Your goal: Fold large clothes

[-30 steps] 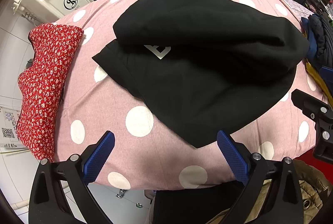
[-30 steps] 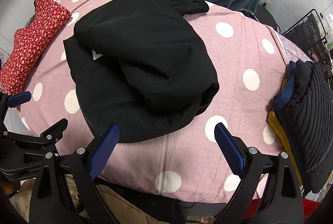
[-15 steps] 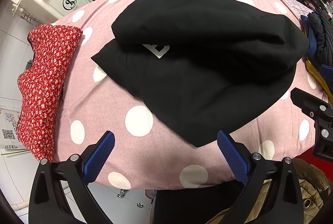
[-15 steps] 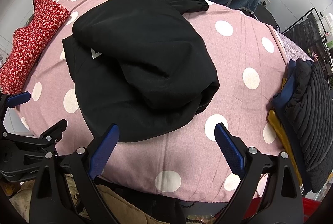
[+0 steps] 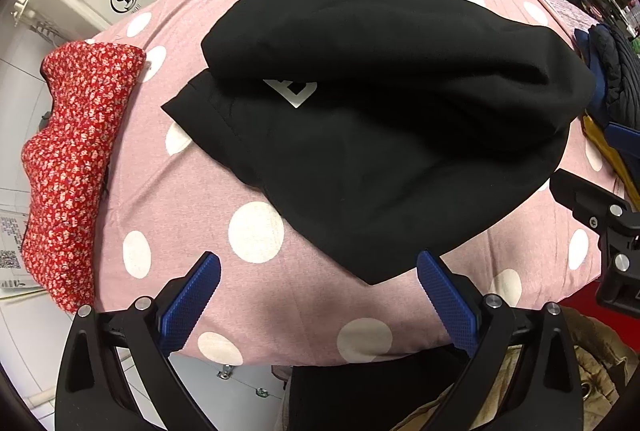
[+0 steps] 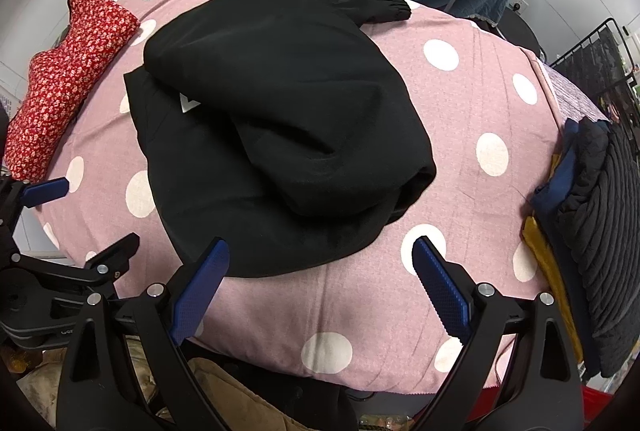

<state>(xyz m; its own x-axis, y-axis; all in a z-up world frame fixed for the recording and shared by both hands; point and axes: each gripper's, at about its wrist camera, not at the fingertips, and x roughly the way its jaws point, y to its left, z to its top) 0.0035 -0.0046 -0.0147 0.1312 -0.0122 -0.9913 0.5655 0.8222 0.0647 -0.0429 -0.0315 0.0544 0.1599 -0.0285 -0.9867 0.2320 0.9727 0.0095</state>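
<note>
While the left hand-held gripper (image 5: 318,295) hovers over the near edge of the worktop (image 5: 256,295), its blue pads spread wide and holding nothing, the left wrist view shows a black garment (image 5: 400,119) lying partly folded across the pink polka-dot cover, an upper layer doubled over a lower one with a small white mark (image 5: 296,91) showing at the fold. A red floral cloth (image 5: 76,159) lies along the left edge, apart from it. From the right wrist view, the right hand-held gripper (image 6: 320,289) is likewise wide open and empty, just short of the black garment (image 6: 280,119). A stack of dark clothes (image 6: 592,215) sits at the right edge, and the left hand-held gripper (image 6: 60,235) shows at the lower left.
</note>
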